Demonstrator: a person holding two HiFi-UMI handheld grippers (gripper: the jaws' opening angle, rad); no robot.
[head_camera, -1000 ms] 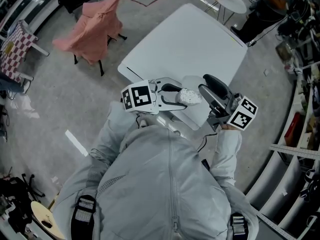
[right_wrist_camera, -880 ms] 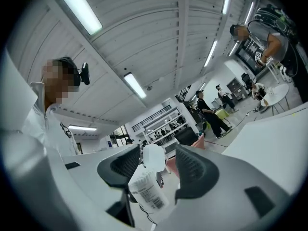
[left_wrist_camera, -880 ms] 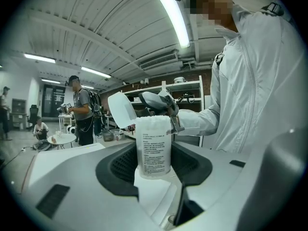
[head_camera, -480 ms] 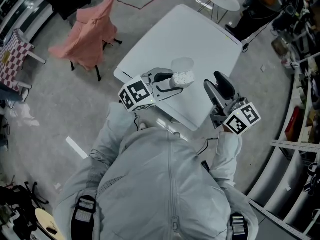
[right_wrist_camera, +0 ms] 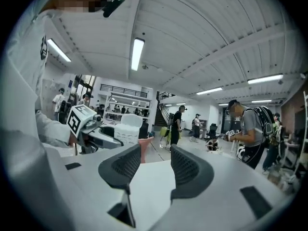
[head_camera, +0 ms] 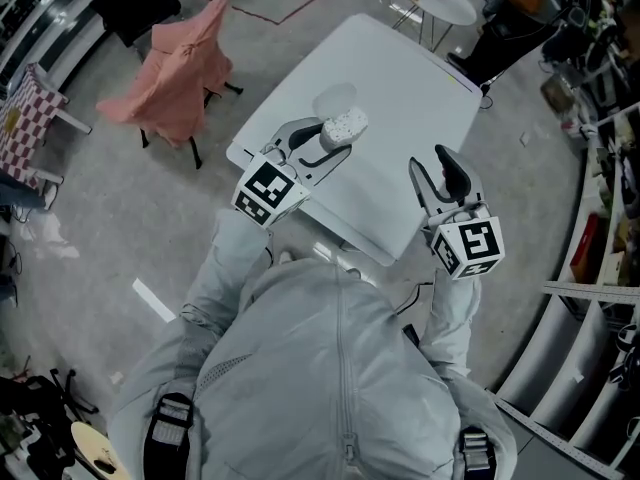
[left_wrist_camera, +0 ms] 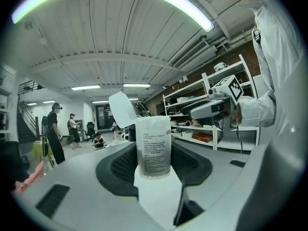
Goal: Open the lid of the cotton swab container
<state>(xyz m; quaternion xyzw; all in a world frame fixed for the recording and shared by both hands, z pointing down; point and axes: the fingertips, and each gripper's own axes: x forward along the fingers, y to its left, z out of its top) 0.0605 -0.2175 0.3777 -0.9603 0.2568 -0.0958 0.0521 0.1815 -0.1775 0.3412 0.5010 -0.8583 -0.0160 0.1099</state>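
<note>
cotton swab container [left_wrist_camera: 153,146]: translucent plastic, printed label
counter [head_camera: 400,88]: smooth, matt white
jaws: dark, ribbed, matt
chair cover [head_camera: 185,68]: soft cloth

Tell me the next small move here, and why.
Probably lower the left gripper and set the container down on the table. Its lid already stands flipped open, so the opening looks done. The right gripper, its jaws closing with nothing between them, is clear of it.

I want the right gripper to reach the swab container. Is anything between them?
Nothing visible. The right gripper, its empty jaws closing, has only open air towards the cotton swab container held in the left gripper, whose lid stands open.
</note>
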